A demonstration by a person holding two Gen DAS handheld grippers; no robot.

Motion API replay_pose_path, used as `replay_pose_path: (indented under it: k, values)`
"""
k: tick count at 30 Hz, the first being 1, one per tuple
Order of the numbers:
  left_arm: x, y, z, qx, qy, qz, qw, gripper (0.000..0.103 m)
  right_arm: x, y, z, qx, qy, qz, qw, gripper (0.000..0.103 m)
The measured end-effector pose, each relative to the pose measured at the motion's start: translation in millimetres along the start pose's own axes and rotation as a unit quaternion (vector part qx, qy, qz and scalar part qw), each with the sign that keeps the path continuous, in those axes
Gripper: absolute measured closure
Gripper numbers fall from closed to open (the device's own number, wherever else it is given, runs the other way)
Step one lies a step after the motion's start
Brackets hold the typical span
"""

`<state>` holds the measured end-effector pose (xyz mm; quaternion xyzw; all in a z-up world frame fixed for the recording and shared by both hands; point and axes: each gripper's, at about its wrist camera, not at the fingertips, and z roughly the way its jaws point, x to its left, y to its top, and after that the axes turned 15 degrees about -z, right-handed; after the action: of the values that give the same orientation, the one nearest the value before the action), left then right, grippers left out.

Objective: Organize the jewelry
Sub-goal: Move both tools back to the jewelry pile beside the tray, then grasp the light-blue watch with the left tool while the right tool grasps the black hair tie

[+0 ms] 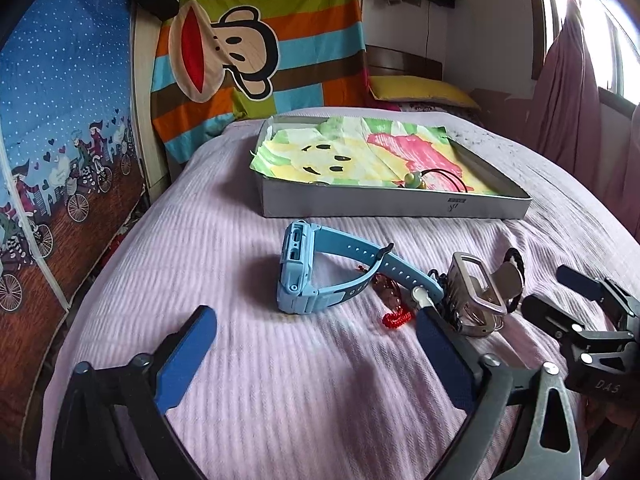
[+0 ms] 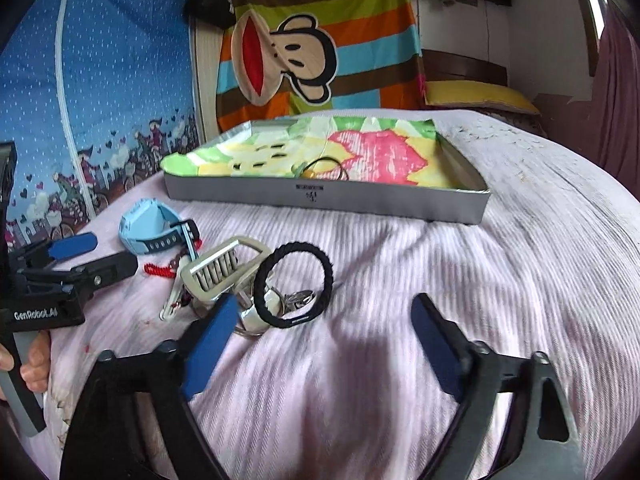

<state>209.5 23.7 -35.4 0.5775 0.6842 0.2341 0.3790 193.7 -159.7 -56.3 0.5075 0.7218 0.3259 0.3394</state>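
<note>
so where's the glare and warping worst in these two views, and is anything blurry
Left wrist view: the window at upper right is blown out, and the bed cover and tray bow from the fisheye lens, with dark corners. Right wrist view: same bowing, softer light from the right, slight smear on the right gripper and cover stripes; the black hair tie stays fairly sharp.

Room as I see it: bed under a pale pink ribbed cover (image 1: 248,380); striped cartoon-monkey cloth (image 1: 256,52) hanging behind; blue bicycle-print panel (image 1: 60,140) at left; yellow pillow (image 1: 420,90) at the far end; pink curtain (image 1: 568,92) beside a bright daylit window (image 1: 612,52); white wall (image 1: 480,36).
</note>
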Motion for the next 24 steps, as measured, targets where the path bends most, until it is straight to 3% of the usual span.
replay_pose_path:
  k: [5, 11, 17, 21, 24]
  values:
    - [0.8, 3.4, 8.1, 0.01, -0.002, -0.004, 0.9999, 0.022, 3.7, 2.2, 6.1, 0.007, 0.013, -0.007, 1.0, 0.043]
    - [1.8, 9.6, 20.9, 0.025, -0.018, -0.018, 0.9994, 0.05, 9.2, 5.4, 7.5, -0.005, 0.041, -0.017, 0.999, 0.065]
    - [1.2, 11.1, 29.4, 0.032, -0.02, -0.022, 0.999, 0.057, 12.8, 7.7, 12.9, -0.005, 0.059, -0.026, 0.998, 0.081]
    - [1.2, 9.5, 30.9, 0.029, -0.016, -0.022, 0.9992, 0.066, 17.5, 7.2, 14.8, -0.007, 0.072, -0.034, 0.997, 0.098]
    - [1.4, 7.2, 31.2, 0.026, -0.015, -0.021, 0.9993, 0.069, 19.9, 6.6, 12.8, -0.014, 0.075, -0.04, 0.996, 0.098]
